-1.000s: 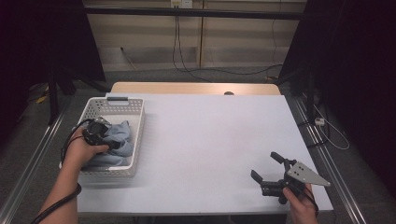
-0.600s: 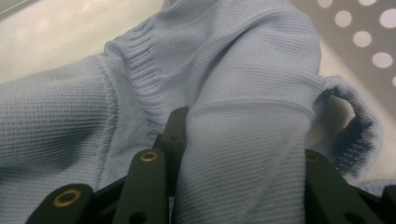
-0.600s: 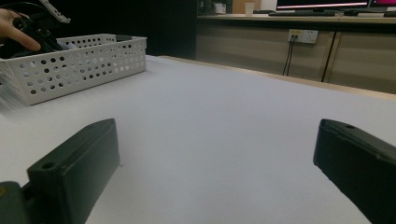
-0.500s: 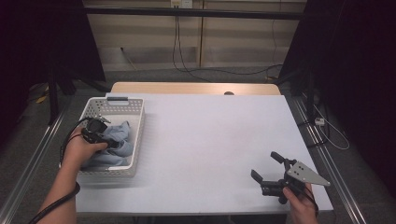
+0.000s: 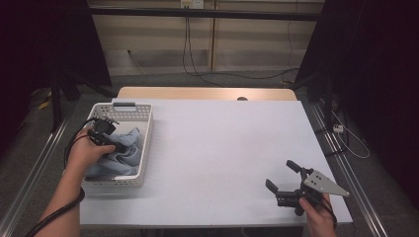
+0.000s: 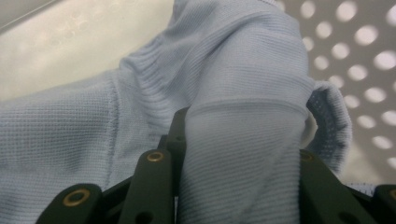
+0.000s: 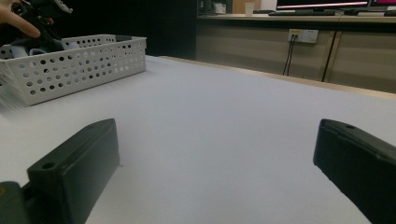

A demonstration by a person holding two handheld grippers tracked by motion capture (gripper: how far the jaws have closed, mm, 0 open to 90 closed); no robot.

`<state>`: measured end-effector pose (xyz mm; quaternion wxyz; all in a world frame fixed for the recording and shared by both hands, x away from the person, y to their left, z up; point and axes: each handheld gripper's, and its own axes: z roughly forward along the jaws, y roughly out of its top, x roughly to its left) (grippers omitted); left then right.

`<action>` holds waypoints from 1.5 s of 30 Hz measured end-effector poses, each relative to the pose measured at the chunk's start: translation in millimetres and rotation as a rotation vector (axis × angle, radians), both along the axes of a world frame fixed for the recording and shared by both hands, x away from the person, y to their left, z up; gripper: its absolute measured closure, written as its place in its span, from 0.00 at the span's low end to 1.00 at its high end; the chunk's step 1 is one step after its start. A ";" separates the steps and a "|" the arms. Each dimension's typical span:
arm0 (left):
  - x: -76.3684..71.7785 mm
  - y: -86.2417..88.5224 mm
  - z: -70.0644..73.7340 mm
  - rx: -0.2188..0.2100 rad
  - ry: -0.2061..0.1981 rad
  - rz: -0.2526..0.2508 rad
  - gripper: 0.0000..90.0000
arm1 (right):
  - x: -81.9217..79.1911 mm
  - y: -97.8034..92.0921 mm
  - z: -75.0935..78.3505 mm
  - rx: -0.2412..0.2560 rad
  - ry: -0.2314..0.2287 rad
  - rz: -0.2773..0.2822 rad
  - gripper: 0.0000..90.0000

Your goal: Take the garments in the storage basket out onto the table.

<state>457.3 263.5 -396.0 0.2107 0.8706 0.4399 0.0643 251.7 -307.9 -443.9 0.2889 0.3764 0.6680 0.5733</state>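
A white perforated basket [image 5: 121, 105] stands at the table's left side with a light blue cloth [image 5: 123, 155] bunched inside. My left gripper [image 5: 116, 146] reaches into the basket, shut on a thick fold of that cloth [image 6: 243, 84], which bulges up between the black jaws. The basket's holed wall [image 6: 369, 60] is just behind the fold. My right gripper [image 5: 279, 174] rests low near the table's front right edge. It is open, its jaws wide apart with nothing but bare tabletop between them [image 7: 217, 140]. From there the basket [image 7: 79, 65] and the left gripper [image 7: 39, 14] are seen far off.
The white table [image 5: 222, 143] stretches between the basket and the right gripper. A wooden strip [image 5: 207, 93] runs along its far edge. Metal rails flank both sides, and cables [image 5: 346, 133] lie on the floor to the right.
The left hand has shifted slightly inside the basket, with the cloth fold a little higher. The right gripper has stayed where it was.
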 end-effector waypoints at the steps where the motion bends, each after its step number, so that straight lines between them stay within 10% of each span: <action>1: 0.5 -0.5 2.1 -0.007 0.006 0.000 0.74 | -0.2 0.1 0.1 0.001 0.001 0.000 0.00; 45: 17.9 0.6 112.5 -0.098 0.100 0.102 0.74 | 0.3 -0.2 -0.2 0.007 0.007 0.013 0.00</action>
